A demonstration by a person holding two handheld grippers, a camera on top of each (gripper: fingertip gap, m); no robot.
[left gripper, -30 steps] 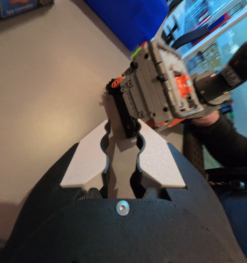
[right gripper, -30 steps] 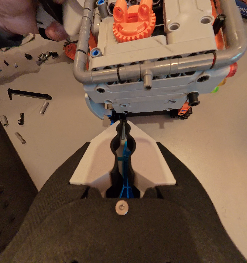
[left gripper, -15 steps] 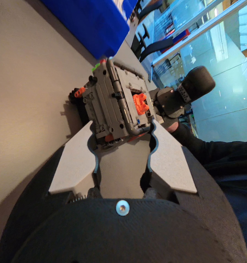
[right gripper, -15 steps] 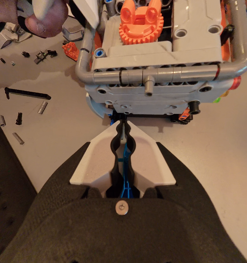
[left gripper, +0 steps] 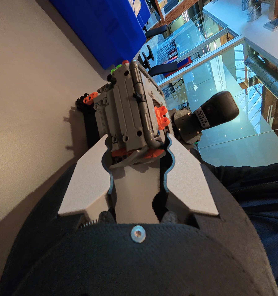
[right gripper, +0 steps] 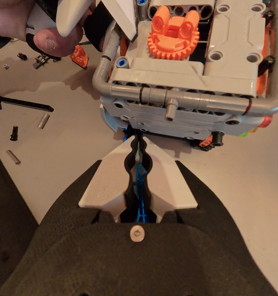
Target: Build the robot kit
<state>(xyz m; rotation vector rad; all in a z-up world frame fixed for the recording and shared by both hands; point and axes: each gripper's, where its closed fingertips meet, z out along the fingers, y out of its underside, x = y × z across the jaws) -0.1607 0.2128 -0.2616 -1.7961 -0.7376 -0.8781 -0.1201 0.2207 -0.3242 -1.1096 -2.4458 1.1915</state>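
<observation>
grey brick model point(right gripper: 183, 89) stands on the pale table point(right gripper: 231, 192), and both grippers meet it. the right gripper point(right gripper: 139, 141) has its white fingers point(right gripper: 112, 176) clenched on a thin blue piece point(right gripper: 140, 189) that runs back between them; the tips are just at the black lower edge of the model, where this piece seems to join, but the joint itself is hidden. the left gripper point(left gripper: 137, 139) has its fingers point(left gripper: 88, 176) spread wide, one on each side of the near corner of the model point(left gripper: 127, 115); if the pads press on it i cannot tell. in the right wrist view the same left gripper point(right gripper: 119, 20) shows at the top, beside the curved grey tube point(right gripper: 106, 67) of the model, with a hand point(right gripper: 43, 32) around it.

on top of the model sits an orange gear point(right gripper: 173, 35). green point(left gripper: 116, 68) and red point(left gripper: 125, 62) studs are at its far corner.

left of the model, loose parts lie on the table: a long black beam point(right gripper: 25, 104), a black pin point(right gripper: 14, 133), short grey sleeves point(right gripper: 43, 121) and an orange piece point(right gripper: 79, 56). a blue box point(left gripper: 103, 28) stands behind the model, and glass walls point(left gripper: 231, 80) are farther back.
</observation>
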